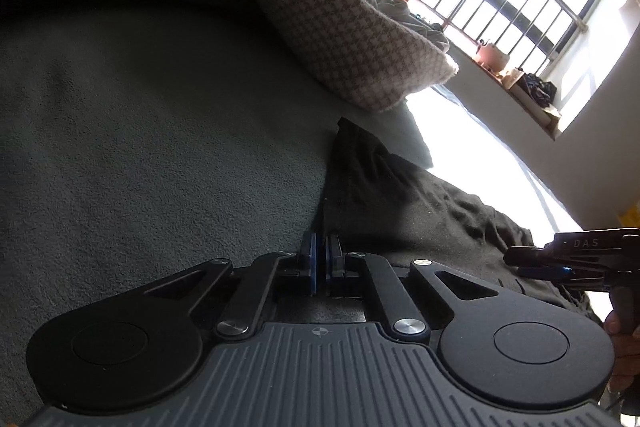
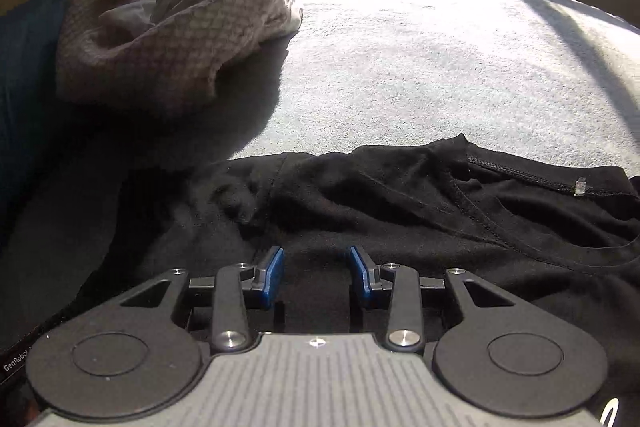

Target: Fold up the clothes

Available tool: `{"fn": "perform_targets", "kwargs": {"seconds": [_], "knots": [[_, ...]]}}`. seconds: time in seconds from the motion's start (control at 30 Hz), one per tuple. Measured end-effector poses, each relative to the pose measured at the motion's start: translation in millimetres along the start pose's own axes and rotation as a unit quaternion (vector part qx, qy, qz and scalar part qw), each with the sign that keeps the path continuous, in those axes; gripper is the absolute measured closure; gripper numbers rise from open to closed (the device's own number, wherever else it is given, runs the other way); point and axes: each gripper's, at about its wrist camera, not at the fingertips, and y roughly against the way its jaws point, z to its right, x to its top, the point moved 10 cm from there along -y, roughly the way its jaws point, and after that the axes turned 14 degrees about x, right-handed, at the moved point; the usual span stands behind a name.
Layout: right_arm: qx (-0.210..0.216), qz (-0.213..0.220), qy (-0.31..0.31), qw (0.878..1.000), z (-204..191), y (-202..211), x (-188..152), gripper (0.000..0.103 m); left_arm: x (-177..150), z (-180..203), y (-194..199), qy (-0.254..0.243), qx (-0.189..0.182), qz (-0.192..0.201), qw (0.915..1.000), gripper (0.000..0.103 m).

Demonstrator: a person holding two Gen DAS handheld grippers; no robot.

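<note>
Right wrist, "GenRobot" label (image 2: 16,360), black shirt (image 2: 400,195)

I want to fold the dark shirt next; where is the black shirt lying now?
The black shirt lies on the grey blanket, directly ahead of the right gripper in the right wrist view, with the checked cloth beyond it to the left.

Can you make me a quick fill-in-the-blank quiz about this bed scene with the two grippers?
1. The garment spread in front of both grippers is ____ in colour.
2. The left gripper's jaws are ____.
3. The right gripper's jaws are ____, above the garment.
4. The houndstooth blanket lies ____, not folded.

Missing words: black; shut; open; crumpled
</note>
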Motion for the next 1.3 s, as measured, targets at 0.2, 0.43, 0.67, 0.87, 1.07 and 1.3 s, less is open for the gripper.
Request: {"fn": "perform_targets", "kwargs": {"seconds": [0.2,0.43,0.67,0.87,1.07,1.3], "knots": [[-0.019,0.004,0.007,1.0,0.9,-4.7,2.5,0.064,-2.9,-0.4,0.6,-0.009,0.006,0.003,0.9999,0.101],[0.033,0.009,0.122,0.992,-74.3,-13.9,41.4,0.064,-3.5,-3.7,-0.8,0.001,-0.002,0.004,1.0,0.096],[-0.019,-0.085,0.32,0.943,-120.9,-72.4,52.7,0.064,-4.1,-4.5,-2.4,0.005,-0.016,0.01,0.9998,0.095],[-0.034,-0.151,0.407,0.9,-132.6,-106.9,55.7,0.063,-3.1,-6.3,-2.7,0.01,-0.025,0.006,0.9996,0.095],[-0.042,-0.202,0.454,0.867,-133.3,-130.9,43.5,0.072,-3.9,-8.6,-2.4,0.011,-0.035,0.01,0.9993,0.095],[0.024,-0.221,0.466,0.857,-154.0,-109.5,28.3,0.103,-3.6,-9.6,-1.5,0.015,-0.04,0.01,0.999,0.095]]}}
